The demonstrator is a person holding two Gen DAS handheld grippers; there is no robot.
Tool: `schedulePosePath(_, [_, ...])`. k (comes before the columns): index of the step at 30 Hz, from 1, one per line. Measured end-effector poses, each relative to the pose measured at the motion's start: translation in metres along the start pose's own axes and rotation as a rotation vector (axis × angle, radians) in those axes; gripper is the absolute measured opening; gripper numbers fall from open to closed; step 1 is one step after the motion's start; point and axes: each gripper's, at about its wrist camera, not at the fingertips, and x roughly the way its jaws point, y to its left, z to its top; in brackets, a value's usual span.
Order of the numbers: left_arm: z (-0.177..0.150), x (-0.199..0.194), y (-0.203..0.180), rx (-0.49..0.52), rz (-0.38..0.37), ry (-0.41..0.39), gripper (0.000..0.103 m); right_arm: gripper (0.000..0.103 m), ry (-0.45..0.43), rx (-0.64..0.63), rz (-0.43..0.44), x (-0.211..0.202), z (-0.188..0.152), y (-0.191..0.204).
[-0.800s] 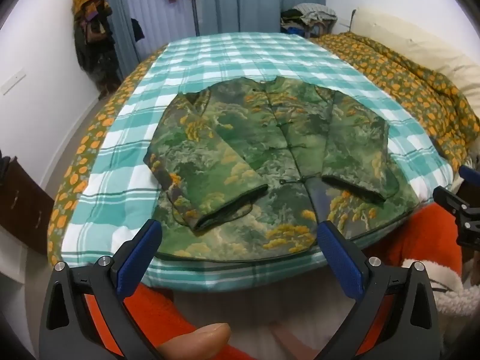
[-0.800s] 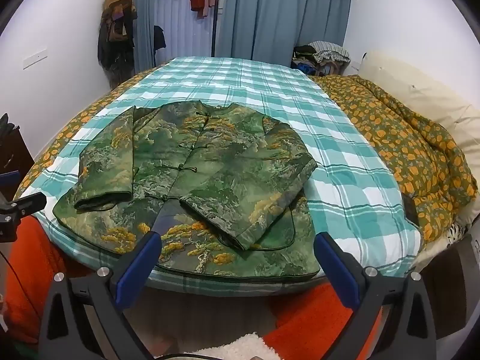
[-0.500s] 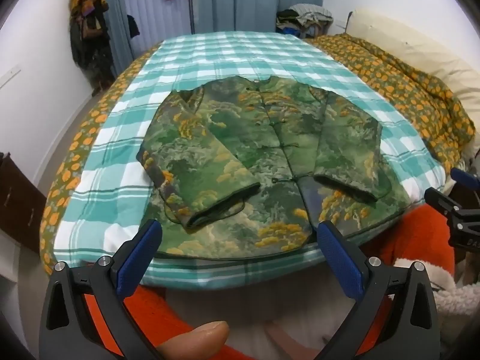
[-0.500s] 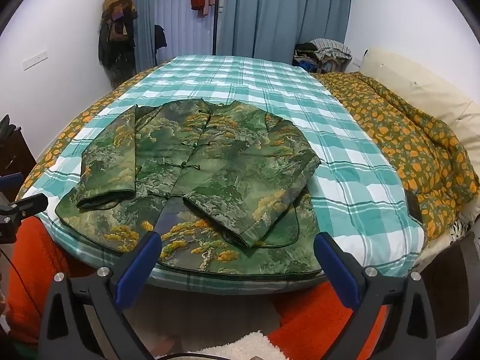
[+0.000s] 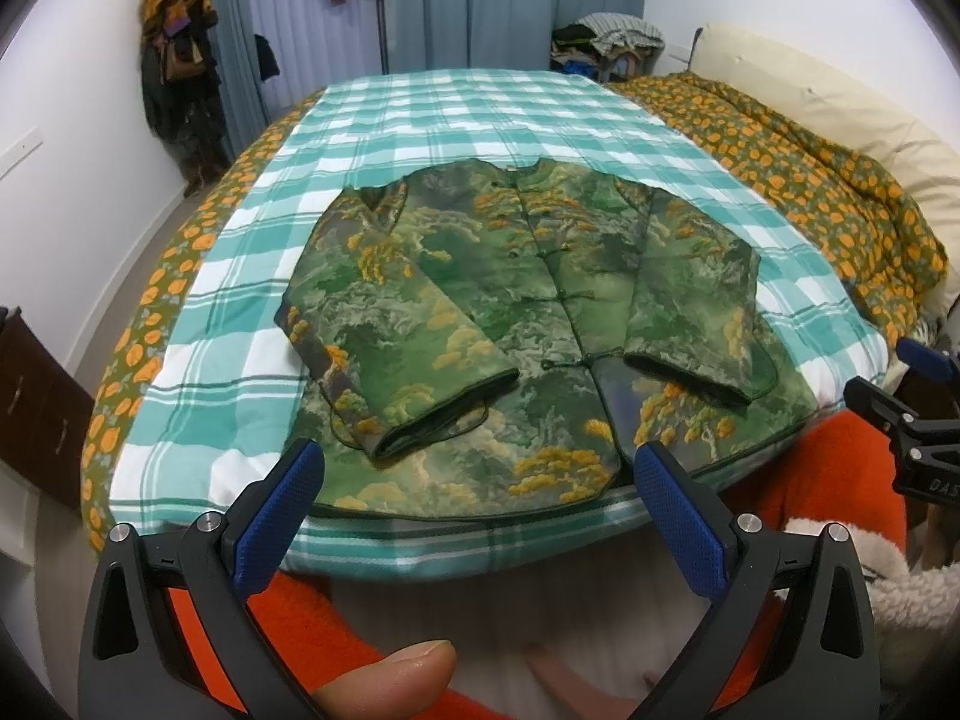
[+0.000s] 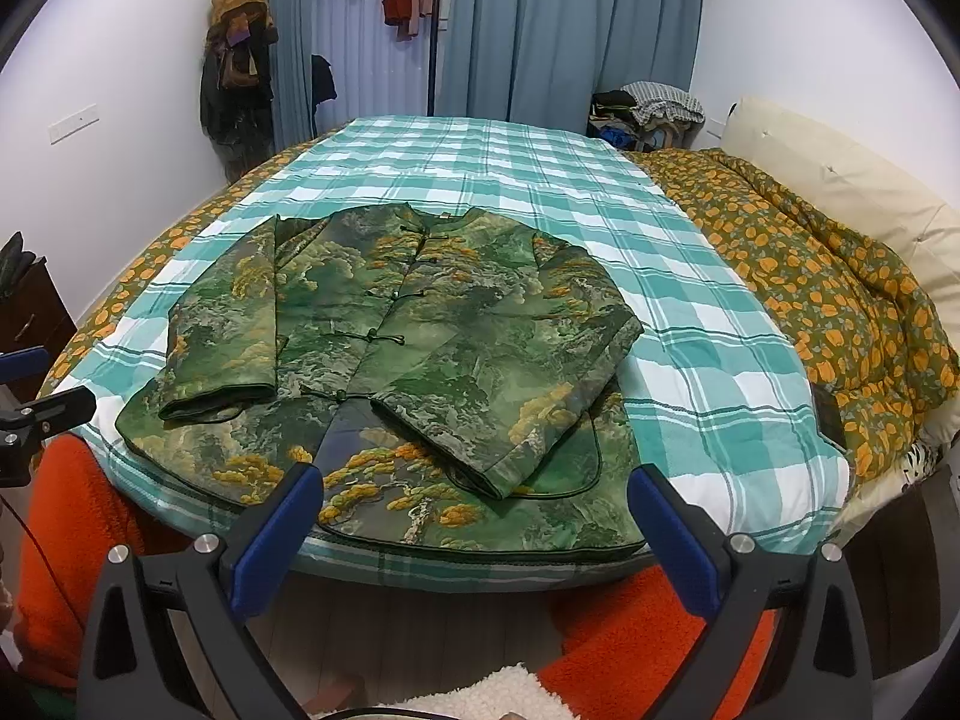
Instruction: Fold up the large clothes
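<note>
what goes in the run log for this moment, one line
stage: sleeves folded in | green jacket flat on checked sheet | left gripper open, empty | right gripper open, empty | next: probably grip hem

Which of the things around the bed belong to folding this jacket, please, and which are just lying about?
For the job:
- green patterned jacket, sleeves already folded in
- checked bedspread it lies on
- left gripper and right gripper, both open and empty

Lying about:
- orange floral quilt
- cream pillow
- clothes pile
- hanging coats
</note>
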Motion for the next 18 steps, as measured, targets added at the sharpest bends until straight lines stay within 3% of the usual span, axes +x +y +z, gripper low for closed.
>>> schedulePosePath(18, [-0.0032, -0.0026, -0.0025, 0.013, 0.002, 0.0, 0.103, 0.103, 0.002, 0.003, 0.005, -0.0007, -0.0015, 0.0047])
